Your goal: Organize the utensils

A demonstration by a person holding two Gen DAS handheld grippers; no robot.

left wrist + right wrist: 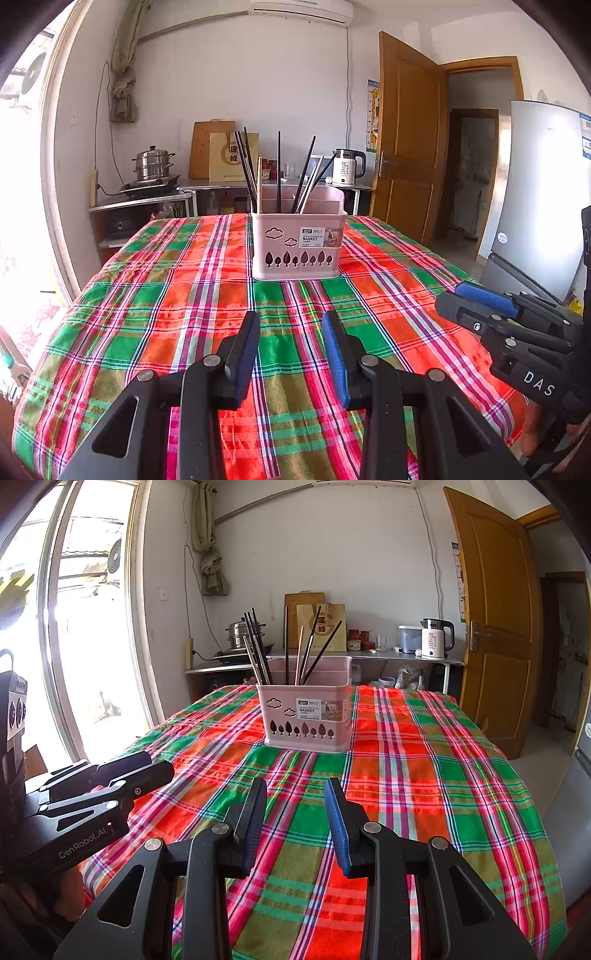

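A pink utensil basket [297, 245] stands upright near the far middle of the table, also in the right wrist view [308, 716]. Several black and pale chopsticks [280, 173] [286, 648] stand in its compartments. My left gripper [291, 325] is open and empty, held above the cloth well short of the basket. My right gripper [295, 794] is open and empty, also short of the basket. Each gripper shows from the side in the other's view: the right one [476, 299] at the right, the left one [125, 771] at the left.
The table carries a red, green and orange plaid cloth [207, 302] [424, 775]. Behind it, a counter [369, 655] holds a steamer pot [153, 162], cutting board, paper bag and white kettle [436, 638]. A wooden door [495, 627] and a fridge [535, 192] stand right; a window is at the left.
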